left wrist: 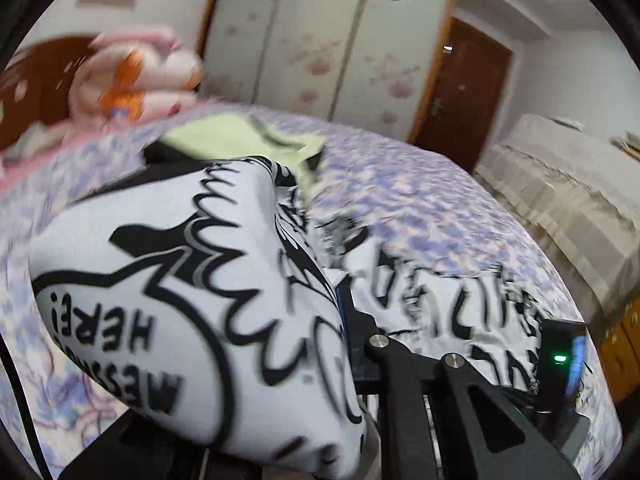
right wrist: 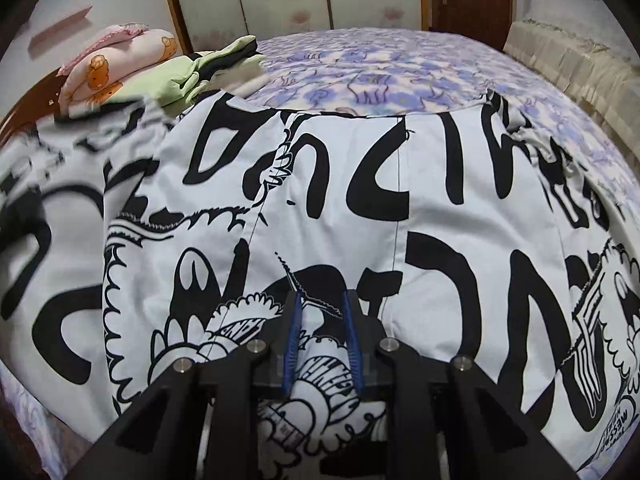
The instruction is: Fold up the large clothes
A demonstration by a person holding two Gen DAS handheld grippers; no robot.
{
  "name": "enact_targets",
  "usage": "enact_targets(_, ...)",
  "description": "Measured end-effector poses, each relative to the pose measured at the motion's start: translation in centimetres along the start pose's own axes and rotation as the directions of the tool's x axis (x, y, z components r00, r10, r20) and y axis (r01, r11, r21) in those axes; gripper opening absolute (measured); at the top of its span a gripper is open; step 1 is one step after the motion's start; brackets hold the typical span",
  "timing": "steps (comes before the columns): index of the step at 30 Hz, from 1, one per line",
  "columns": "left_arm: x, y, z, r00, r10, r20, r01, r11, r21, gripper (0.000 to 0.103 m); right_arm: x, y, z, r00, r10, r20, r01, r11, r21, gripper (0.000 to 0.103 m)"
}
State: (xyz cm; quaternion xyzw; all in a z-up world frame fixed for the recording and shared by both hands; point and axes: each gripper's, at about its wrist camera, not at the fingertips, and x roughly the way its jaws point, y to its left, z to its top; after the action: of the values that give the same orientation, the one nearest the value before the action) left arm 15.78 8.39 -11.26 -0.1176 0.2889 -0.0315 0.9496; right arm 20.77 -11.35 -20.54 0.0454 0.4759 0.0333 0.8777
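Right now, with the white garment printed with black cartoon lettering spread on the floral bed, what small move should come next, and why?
Probably carry the left gripper across toward the garment's middle. It is shut on a bunched fold of the white black-printed garment lifted off the purple floral bedspread, while the right gripper pins the flat middle with fabric between its blue fingers.

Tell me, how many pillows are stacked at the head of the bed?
2, as far as I can tell: pink pillows with orange bear prints, stacked by the headboard, left of the folded green clothes. More may be hidden behind them.
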Motion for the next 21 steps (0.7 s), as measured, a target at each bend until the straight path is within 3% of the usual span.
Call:
enact_targets(4, -1.5, -5.4, 1.3, 0.998, -0.056, 0.029, 0.052, 0.992, 0.117, 0.01, -0.4, -1.7, 0.2, 0.991, 0.123, -0.059, -0.119, 0.991, 0.069, 0.022)
enact_targets(7, -2.1, -9.8, 1.9, 0.996, -0.085, 0.035, 0.076, 0.977, 0.198, 0.01, -1.7, -3.6, 0.5, 0.964, 0.239, -0.12, -0.224, 0.967, 0.125, 0.021)
enact_targets(8, -2.1, -11.3, 2.1, 0.995, -0.095, 0.038, 0.084, 0.97, 0.226, 0.01, -2.6, -4.9, 0.4, 0.95, 0.287, -0.122, -0.265, 0.949, 0.169, 0.021)
enact_targets(10, -2.2, -14.5, 2.4, 0.993, -0.11, 0.042, 0.093, 0.954, 0.287, 0.01, -5.2, -7.9, -0.2, 0.947, 0.311, -0.08, -0.285, 0.929, 0.236, 0.021)
enact_targets(12, -2.2, -18.0, 2.1, 0.99, -0.134, 0.038, 0.112, 0.927, 0.357, 0.01, -7.8, -10.8, -0.9, 0.966, 0.255, -0.04, -0.235, 0.934, 0.267, 0.021)
enact_targets(14, -1.9, -21.7, 1.0, 0.986, -0.164, 0.021, 0.139, 0.891, 0.432, 0.01, -11.0, -15.0, -2.5, 0.989, 0.149, 0.014, -0.146, 0.939, 0.313, 0.021)
enact_targets(18, -0.7, -28.1, -3.0, 0.968, -0.242, -0.06, 0.237, 0.816, 0.527, 0.01, -14.9, -21.9, -6.0, 0.998, 0.02, 0.057, -0.043, 0.896, 0.441, 0.021)
enact_targets(20, 0.9, -31.7, -6.6, 0.95, -0.277, -0.145, 0.307, 0.746, 0.591, 0.01, -15.9, -24.7, -8.1, 0.998, -0.023, 0.06, -0.011, 0.865, 0.502, 0.021)
enact_targets(21, 2.0, -33.1, -8.4, 0.946, -0.257, -0.198, 0.324, 0.71, 0.626, 0.011, -16.1, -25.5, -8.8, 0.998, -0.032, 0.056, -0.001, 0.853, 0.522, 0.021)
